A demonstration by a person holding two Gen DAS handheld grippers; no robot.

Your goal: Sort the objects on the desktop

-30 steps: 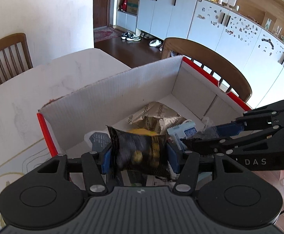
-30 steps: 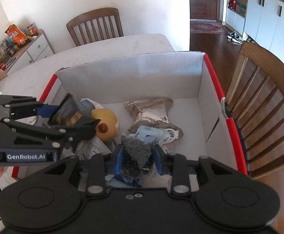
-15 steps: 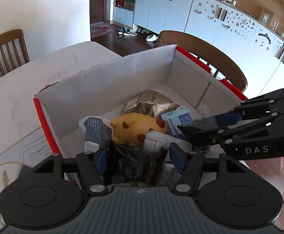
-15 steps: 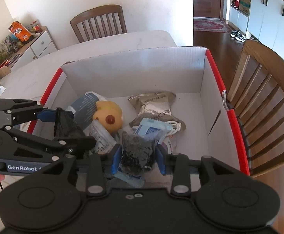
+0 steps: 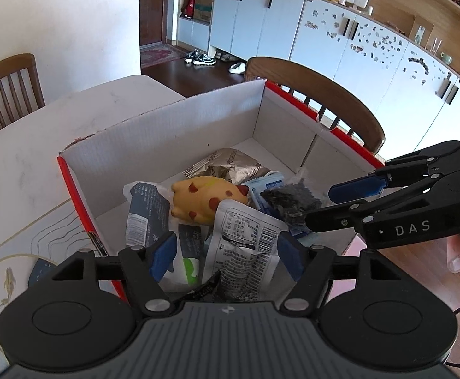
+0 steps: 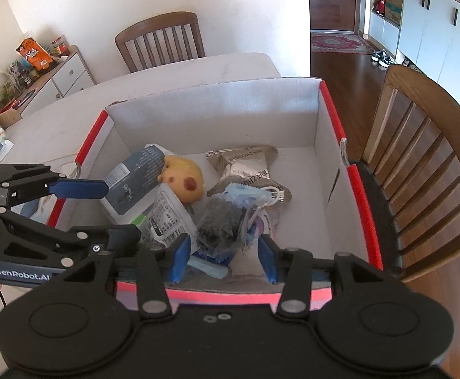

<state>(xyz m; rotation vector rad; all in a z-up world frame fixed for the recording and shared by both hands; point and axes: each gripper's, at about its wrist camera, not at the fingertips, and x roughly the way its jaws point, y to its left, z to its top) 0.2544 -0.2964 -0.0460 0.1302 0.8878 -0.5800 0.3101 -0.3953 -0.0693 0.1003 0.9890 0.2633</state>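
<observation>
A red-rimmed cardboard box (image 5: 179, 132) (image 6: 217, 117) holds several items: a yellow spotted toy (image 5: 209, 199) (image 6: 184, 180), a silver snack pack (image 5: 227, 165) (image 6: 245, 164), a white label packet (image 5: 245, 237) (image 6: 170, 218) and a dark seaweed bag (image 5: 290, 200) (image 6: 220, 224). My left gripper (image 5: 227, 257) is open and empty over the box's near edge; a dark packet (image 5: 211, 287) lies just below it. My right gripper (image 6: 223, 257) is open, with the seaweed bag lying loose between its fingers.
The box stands on a white marble table (image 5: 25, 164) (image 6: 179, 75). Wooden chairs stand beside the box (image 6: 419, 164) and behind the table (image 6: 160, 41). A dark blue object (image 5: 40, 271) lies on the table left of the box.
My left gripper opened and dropped the dark snack packet into the box. My right gripper opened and let the seaweed bag go. Both pulled back a little.
</observation>
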